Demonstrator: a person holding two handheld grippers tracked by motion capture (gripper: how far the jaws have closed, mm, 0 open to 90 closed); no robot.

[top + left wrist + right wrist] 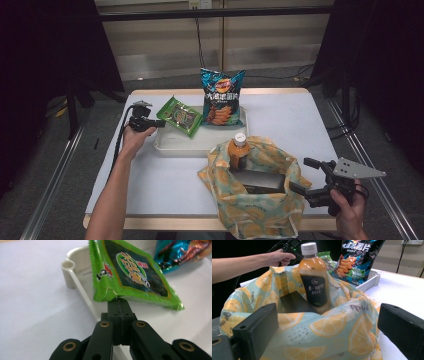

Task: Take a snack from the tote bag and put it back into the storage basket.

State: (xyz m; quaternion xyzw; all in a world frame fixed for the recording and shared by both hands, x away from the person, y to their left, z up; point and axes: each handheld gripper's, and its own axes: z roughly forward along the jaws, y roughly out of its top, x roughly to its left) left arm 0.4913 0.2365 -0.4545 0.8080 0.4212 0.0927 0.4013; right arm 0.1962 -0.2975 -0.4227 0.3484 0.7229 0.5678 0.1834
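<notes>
My left gripper [156, 122] is shut on the corner of a green snack packet [180, 116], holding it tilted above the left end of a white tray [175, 146]. In the left gripper view the shut jaws pinch the green packet's [130, 272] lower edge over the tray rim [75, 277]. A fruit-print cloth bag [255, 205] stands open at the table's front, with an orange drink bottle [239, 149] and a black box [260, 181] inside. My right gripper [302, 175] is open just right of the bag. In its own view the right gripper [329, 327] has wide jaws facing the bag [324, 335] and bottle [313, 277].
A blue chips bag [222, 97] stands upright at the back of the tray. The table's right side [300, 125] is bare white surface. Dark curtains and floor rails flank the table. The person's left hand [279, 257] appears beyond the bag.
</notes>
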